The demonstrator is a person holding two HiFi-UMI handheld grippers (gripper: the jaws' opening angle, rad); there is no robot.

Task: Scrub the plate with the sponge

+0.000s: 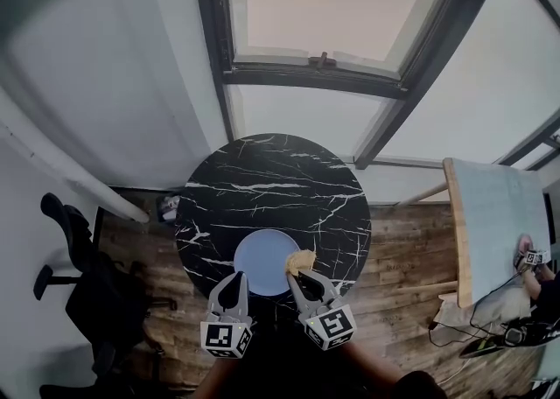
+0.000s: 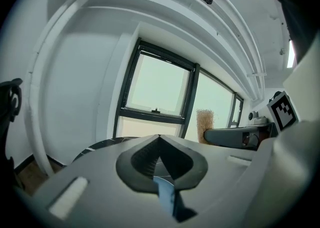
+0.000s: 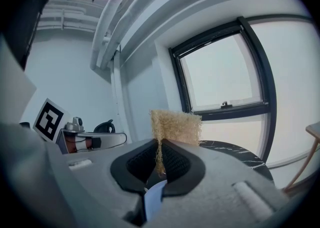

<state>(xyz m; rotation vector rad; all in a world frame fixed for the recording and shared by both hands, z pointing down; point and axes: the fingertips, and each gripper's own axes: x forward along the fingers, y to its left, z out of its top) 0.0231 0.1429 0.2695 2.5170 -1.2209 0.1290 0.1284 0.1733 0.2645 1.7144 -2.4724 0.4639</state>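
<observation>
The right gripper point(image 3: 160, 143) pinches a tan, coarse-fibred sponge point(image 3: 176, 127) at its lower edge. The pad stands upright above the jaw tips. In the head view the sponge point(image 1: 300, 260) sits over the right rim of the light blue plate point(image 1: 262, 262).

The left gripper point(image 2: 160, 138) has its jaws pressed together at the tips with nothing visible between them. A sliver of the blue plate shows through the gap behind the tips. From above, its tips point(image 1: 236, 278) are at the plate's near left edge, but whether they touch the rim cannot be told.

Each gripper carries a marker cube, the left point(image 1: 226, 338) and the right point(image 1: 329, 325). Both cubes lie toward the person, off the table's near edge.

The plate rests near the front edge of a round black marble table point(image 1: 271, 170) on a wooden floor. Beyond the table is a dark-framed window point(image 1: 315, 60). A black office chair point(image 1: 83, 288) stands to the left, and a pale rectangular tabletop point(image 1: 494, 213) is at the right.
</observation>
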